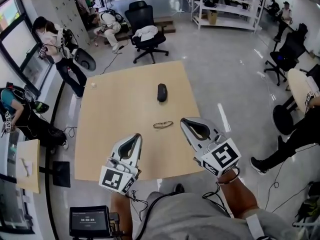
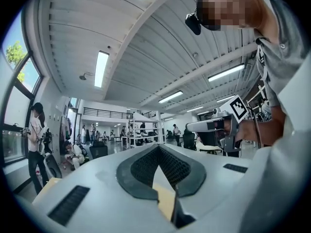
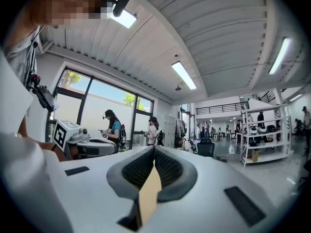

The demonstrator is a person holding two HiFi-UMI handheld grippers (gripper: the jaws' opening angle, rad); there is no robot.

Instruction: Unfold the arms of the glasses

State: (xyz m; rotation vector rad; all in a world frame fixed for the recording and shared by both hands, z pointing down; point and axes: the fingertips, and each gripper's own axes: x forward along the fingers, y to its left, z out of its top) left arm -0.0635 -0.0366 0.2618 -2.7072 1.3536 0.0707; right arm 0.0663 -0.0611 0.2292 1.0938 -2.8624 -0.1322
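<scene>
Though small from above, slim dark glasses (image 1: 163,125) flat on tan table (image 1: 125,139).

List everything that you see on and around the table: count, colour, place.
table: 1, light wood, centre of head view
glasses: 1, dark thin frame, on table, just beyond gripper tips
case: 1, black, on table, beyond glasses
small object: 1, white, table's far left corner
office chairs: at least 2, black, floor beyond and right of table
shelf rack: 1, white, far right
other people: several, room's left and right edges
left gripper: 1, grey, jaws together, empty, over table's near part
right gripper: 1, grey, jaws together, empty, near glasses
</scene>
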